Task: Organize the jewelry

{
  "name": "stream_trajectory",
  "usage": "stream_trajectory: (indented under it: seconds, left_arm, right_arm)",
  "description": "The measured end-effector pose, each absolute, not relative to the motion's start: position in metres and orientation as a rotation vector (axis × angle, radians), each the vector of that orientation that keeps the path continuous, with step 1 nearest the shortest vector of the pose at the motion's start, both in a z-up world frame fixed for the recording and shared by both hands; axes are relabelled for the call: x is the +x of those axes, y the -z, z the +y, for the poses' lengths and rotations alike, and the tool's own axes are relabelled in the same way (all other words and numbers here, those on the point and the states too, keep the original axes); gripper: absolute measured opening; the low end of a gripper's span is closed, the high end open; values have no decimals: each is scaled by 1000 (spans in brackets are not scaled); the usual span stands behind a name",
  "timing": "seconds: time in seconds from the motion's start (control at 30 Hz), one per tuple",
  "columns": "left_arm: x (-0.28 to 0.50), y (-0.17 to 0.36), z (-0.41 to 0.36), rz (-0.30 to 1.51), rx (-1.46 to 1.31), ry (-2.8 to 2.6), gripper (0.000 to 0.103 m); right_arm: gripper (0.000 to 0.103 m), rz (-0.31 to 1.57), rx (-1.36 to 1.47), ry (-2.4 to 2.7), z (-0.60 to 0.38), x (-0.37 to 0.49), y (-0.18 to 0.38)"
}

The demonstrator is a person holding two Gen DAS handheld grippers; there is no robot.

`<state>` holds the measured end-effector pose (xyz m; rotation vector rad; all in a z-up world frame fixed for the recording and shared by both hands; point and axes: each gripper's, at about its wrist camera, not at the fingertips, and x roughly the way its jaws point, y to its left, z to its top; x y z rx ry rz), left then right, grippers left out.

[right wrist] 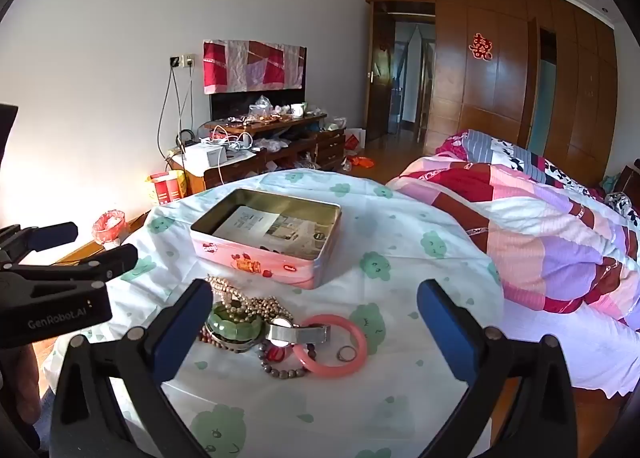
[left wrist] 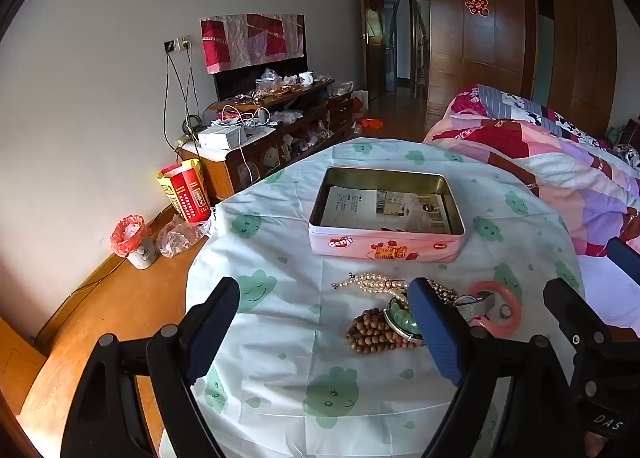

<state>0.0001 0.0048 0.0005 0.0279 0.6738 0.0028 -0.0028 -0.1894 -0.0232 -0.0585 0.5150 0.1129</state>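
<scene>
1. Left wrist view: the left hand-held gripper [left wrist: 324,322] is spread wide and grips nothing. Jewelry (pearl strand [left wrist: 374,282], wooden beads [left wrist: 370,332], pink bangle [left wrist: 505,308]) is piled on the surface [left wrist: 280,338] before an open tin [left wrist: 386,236].
2. Right wrist view: the right hand-held gripper [right wrist: 314,312] is likewise fully spread and empty above the pile.

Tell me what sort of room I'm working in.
Most likely a home bedroom: a bed with a pink patchwork quilt, a brown wooden wardrobe wall, and a cluttered low wooden TV cabinet against the white wall.
</scene>
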Motion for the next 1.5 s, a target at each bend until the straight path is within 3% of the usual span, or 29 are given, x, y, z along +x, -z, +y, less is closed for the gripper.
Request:
stream_trajectory:
  seconds: [1.5]
  left_arm:
    - [3, 6, -1, 686, 57, -17, 86]
  right_arm:
    - [103, 522, -63, -117, -187, -3, 26]
